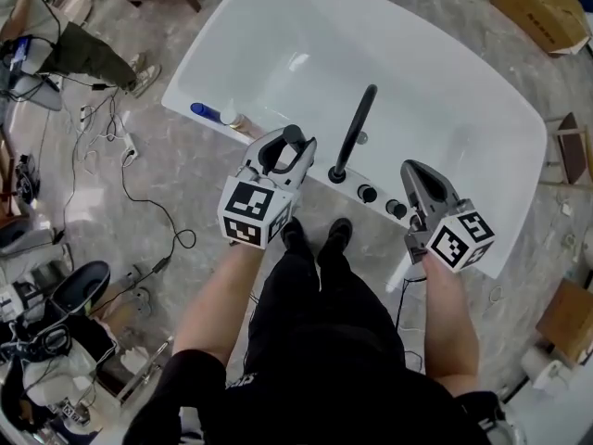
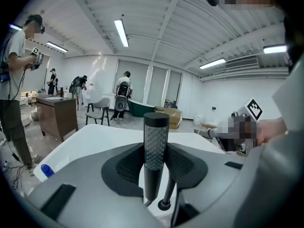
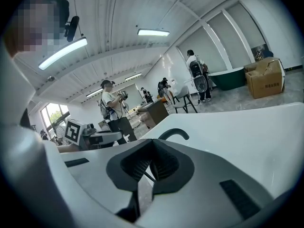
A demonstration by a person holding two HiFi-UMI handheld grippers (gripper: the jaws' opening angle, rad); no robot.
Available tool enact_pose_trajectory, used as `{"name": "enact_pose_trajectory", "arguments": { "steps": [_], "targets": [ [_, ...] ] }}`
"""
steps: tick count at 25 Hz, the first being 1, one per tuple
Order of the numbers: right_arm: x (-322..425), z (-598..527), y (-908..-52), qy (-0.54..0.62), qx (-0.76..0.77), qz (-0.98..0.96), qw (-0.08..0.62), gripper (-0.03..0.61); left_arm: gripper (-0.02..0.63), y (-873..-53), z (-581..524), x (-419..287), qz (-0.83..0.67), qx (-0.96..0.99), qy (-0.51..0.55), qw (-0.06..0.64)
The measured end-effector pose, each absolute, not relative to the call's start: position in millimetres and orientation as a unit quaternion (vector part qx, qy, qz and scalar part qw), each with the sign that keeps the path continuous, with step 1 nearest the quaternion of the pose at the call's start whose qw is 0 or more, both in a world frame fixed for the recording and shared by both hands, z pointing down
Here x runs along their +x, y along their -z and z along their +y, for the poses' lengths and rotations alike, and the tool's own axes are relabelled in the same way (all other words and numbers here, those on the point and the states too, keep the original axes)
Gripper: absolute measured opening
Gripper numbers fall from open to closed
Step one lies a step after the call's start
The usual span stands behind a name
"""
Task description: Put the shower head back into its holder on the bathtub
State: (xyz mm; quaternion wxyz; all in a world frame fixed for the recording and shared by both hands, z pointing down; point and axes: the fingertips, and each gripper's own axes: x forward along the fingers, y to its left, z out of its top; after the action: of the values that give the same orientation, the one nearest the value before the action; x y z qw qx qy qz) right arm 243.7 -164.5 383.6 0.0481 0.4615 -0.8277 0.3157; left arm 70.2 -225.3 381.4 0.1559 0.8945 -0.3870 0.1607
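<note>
The shower head (image 2: 156, 144) is held upright in the left gripper (image 1: 291, 143), whose fingers are clamped on its dotted black handle. In the head view it is carried over the near rim of the white bathtub (image 1: 445, 109), just left of the black faucet (image 1: 357, 128). The right gripper (image 3: 148, 167) is seen with its fingers pressed together and nothing between them. It is positioned at the near rim, just right of the black knobs (image 1: 368, 193). A blue bottle (image 1: 206, 111) is noted lying on the rim at the left. The holder cannot be identified with certainty in any view.
</note>
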Motion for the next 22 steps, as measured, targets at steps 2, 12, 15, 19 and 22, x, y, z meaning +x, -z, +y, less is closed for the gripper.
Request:
{"name": "enact_pose_trajectory", "arguments": {
  "steps": [2, 12, 15, 19, 22],
  "targets": [
    [244, -168, -393, -0.322, 0.459, -0.827, 0.050, 0.014, 0.147, -399, -229, 71, -0.389, 0.891, -0.170, 0.162],
    [231, -186, -428, -0.353, 0.459, -0.812, 0.073, 0.014, 0.147, -485, -240, 59, -0.378, 0.877, -0.215, 0.203],
    [228, -190, -433, -0.354, 0.456, -0.812, 0.077, 0.014, 0.147, -508, -241, 55, -0.378, 0.871, -0.228, 0.218],
    [233, -190, -430, -0.356, 0.466, -0.806, 0.079, 0.014, 0.147, -531, -235, 54, -0.367, 0.865, -0.255, 0.228],
    [236, -188, -432, -0.358, 0.470, -0.803, 0.080, 0.014, 0.149, -550, -231, 53, -0.360, 0.859, -0.277, 0.235]
  ]
}}
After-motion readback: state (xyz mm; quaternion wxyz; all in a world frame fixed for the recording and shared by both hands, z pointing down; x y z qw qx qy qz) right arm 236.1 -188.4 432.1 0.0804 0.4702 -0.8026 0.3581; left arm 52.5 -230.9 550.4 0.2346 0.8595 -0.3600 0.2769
